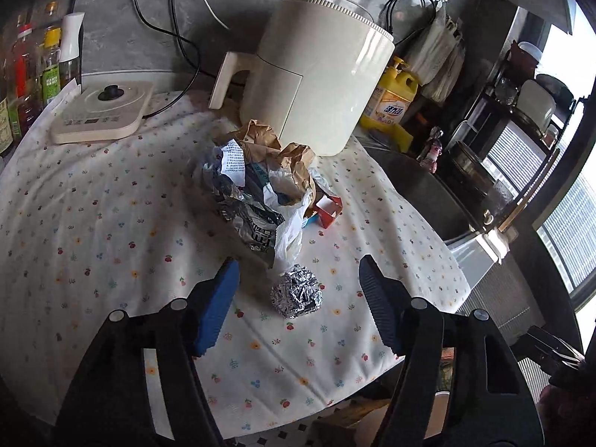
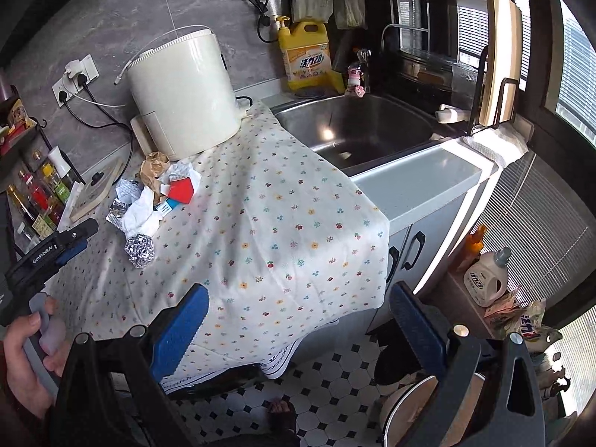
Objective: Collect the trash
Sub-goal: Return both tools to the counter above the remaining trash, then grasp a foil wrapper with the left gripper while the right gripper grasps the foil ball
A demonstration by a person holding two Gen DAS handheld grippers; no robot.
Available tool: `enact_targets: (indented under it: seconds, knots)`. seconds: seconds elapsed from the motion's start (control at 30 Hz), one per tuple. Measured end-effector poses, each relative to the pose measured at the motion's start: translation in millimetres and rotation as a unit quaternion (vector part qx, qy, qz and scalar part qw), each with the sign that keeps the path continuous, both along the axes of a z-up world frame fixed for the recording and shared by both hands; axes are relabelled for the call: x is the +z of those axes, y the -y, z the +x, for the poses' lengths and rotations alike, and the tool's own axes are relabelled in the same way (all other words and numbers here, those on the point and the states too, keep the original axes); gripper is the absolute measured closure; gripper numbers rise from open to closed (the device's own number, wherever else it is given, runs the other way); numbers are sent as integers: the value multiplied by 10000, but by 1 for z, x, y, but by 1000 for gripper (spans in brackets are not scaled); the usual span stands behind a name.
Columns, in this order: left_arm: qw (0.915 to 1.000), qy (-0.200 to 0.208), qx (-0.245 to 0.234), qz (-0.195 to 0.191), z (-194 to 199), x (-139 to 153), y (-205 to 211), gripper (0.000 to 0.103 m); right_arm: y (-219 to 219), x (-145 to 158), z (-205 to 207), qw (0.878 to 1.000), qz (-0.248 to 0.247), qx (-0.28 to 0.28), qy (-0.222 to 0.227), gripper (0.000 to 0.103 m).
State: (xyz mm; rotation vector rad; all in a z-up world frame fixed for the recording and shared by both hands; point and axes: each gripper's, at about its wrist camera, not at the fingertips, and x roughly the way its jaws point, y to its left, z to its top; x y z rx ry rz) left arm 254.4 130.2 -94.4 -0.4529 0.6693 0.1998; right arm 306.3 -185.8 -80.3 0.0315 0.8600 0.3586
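Observation:
A crumpled foil ball (image 1: 296,294) lies on the flowered tablecloth (image 1: 93,223). My left gripper (image 1: 298,260) is open, with the ball between its blue pads and touching neither. Behind the ball sits a trash pile: a brown paper bag (image 1: 294,164), a silver wrapper (image 1: 246,219), a white plastic bag (image 1: 287,223) and a red carton (image 1: 327,208). In the right wrist view the foil ball (image 2: 139,249) and the pile (image 2: 164,186) lie far left. My right gripper (image 2: 298,288) hangs open and empty over the cloth's front edge.
A cream air fryer (image 1: 316,85) stands behind the pile, with a kettle base (image 1: 104,111) and sauce bottles (image 1: 26,74) to its left. Yellow detergent (image 2: 305,56) and a steel sink (image 2: 372,126) are to the right. A round white-rimmed container (image 2: 409,406) sits on the tiled floor.

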Motion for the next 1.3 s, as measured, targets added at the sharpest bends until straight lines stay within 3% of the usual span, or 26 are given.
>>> enact_targets:
  seconds: [0.3, 0.37, 0.43, 0.87, 1.07, 1.17, 1.27, 1.3]
  knots:
    - [9988, -72, -466, -123, 37, -12, -27, 60, -45, -9, 12, 9998, 73, -147, -81, 12]
    - [9978, -147, -633, -124, 44, -16, -31, 85, -57, -12, 15, 9998, 70, -139, -123, 12]
    - [9969, -211, -743, -154, 47, -18, -35, 97, -69, -15, 17, 9997, 97, -73, -192, 14]
    - [9975, 334, -613, -101, -12, 5, -73, 98, -189, -23, 27, 9915, -167, 1265, -239, 18]
    - [9996, 239, -99, -128, -41, -1, -99, 98, -237, -39, 23, 9816, -277, 1851, -385, 18]
    - [9996, 179, 213, -90, -60, -1, -116, 98, -253, -49, 25, 9802, -363, 1893, -446, 18]
    - [9983, 187, 557, -65, -82, 0, -132, 98, -265, -60, 29, 9784, -395, 1929, -621, 32]
    - [9976, 180, 667, -73, -89, 0, -136, 98, -269, -62, 29, 9771, -421, 1970, -688, 45]
